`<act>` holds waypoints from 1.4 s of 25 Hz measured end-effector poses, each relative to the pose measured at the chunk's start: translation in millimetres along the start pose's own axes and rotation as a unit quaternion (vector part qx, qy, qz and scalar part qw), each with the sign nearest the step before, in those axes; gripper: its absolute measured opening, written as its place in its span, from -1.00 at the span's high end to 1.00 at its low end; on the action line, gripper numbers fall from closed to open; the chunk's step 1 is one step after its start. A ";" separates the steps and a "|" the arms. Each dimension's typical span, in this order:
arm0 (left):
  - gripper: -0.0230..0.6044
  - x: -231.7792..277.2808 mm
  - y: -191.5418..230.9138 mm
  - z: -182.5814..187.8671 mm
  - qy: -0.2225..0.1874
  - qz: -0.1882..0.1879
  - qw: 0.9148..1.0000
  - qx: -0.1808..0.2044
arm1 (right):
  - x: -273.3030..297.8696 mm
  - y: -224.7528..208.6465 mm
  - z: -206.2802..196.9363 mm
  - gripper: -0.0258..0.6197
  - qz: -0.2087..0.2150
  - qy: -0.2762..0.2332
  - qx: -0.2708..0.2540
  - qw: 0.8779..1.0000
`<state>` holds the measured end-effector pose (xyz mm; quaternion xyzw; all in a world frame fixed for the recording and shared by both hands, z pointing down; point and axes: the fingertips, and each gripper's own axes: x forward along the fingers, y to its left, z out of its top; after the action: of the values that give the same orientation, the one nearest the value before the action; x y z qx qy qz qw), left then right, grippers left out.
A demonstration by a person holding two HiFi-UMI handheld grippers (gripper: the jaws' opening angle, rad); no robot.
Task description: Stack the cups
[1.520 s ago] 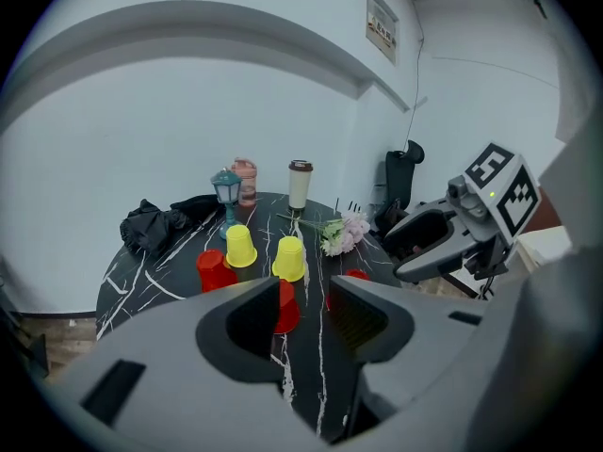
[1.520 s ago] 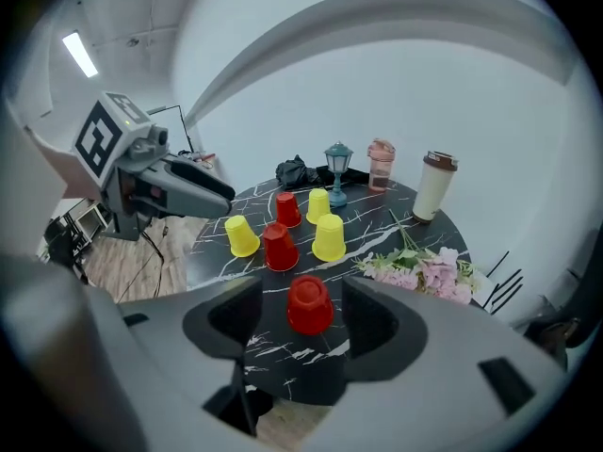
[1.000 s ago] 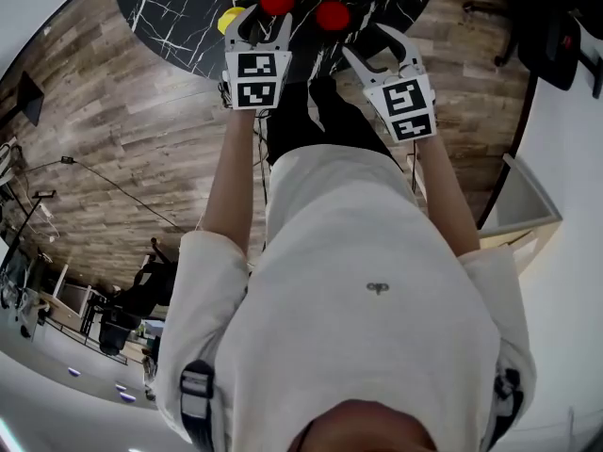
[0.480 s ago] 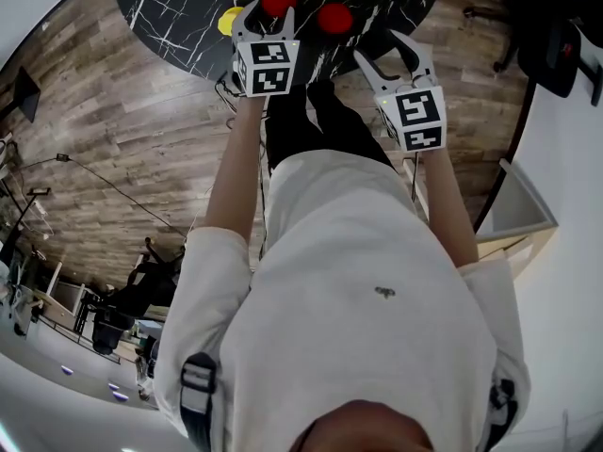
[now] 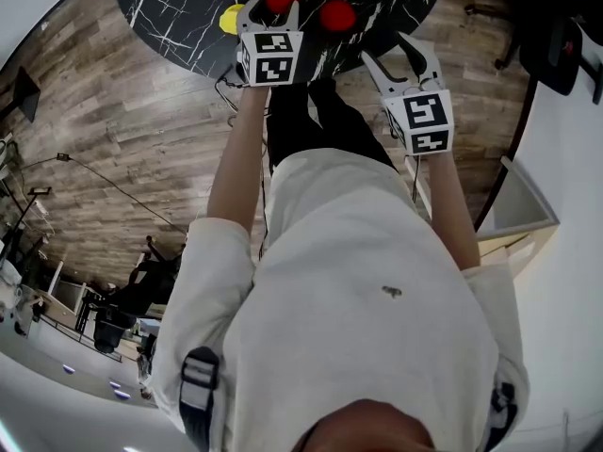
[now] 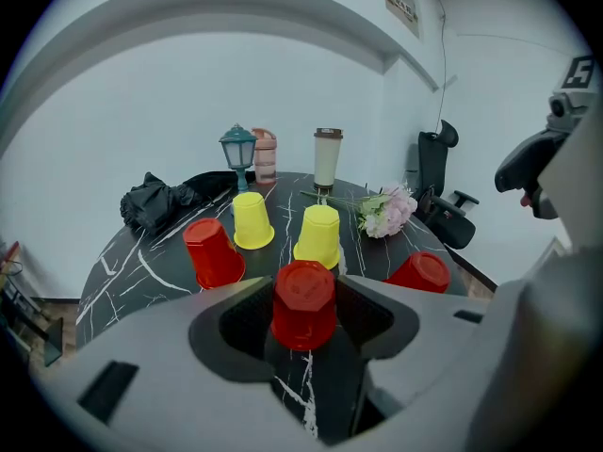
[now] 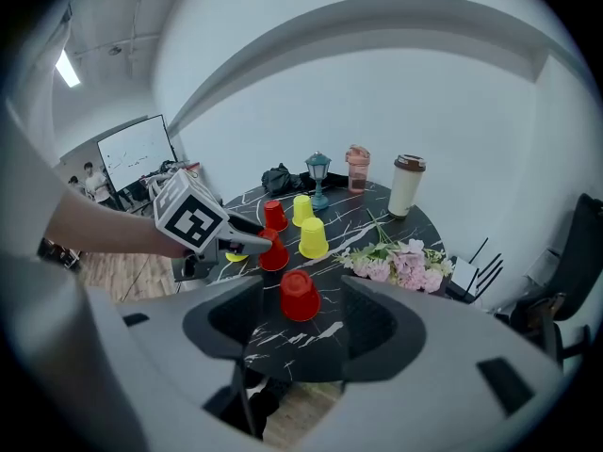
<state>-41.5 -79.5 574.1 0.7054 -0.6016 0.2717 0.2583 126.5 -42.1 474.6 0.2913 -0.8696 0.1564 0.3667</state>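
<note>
Left gripper view looks over a dark marbled desk (image 6: 122, 271) set with upturned cups. At far left lies a black bag (image 6: 155, 201). Right of it stands a red cup (image 6: 213, 252), with a yellow cup (image 6: 252, 220) just behind it and a small lantern (image 6: 238, 149) farther back. In the middle, nearest of all, the near red cup (image 6: 303, 304) stands on the desk between the jaws of the left gripper (image 5: 271, 8). Those jaws are spread wide on either side of it and neither pad is seen pressing it. Just beyond it stands a second yellow cup (image 6: 318, 236), with a tall tumbler (image 6: 327, 158) at the far edge. Farther right lie pink flowers (image 6: 386, 210) and another red cup (image 6: 419, 272), near the desk's right edge. In the head view the right gripper (image 5: 388, 50) hangs over the desk's near edge. Its jaws are wide apart with nothing in them, well short of the cups.
</note>
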 end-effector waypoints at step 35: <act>0.30 -23.6 -47.4 -20.3 0.005 -0.042 0.998 0.037 | -10.1 10.0 -4.9 0.13 0.018 -0.012 0.003 1.000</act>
<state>0.9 -41.9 570.5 0.7376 -0.5596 0.2863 0.2465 128.6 -28.0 470.0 0.2785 -0.8786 0.1617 0.3528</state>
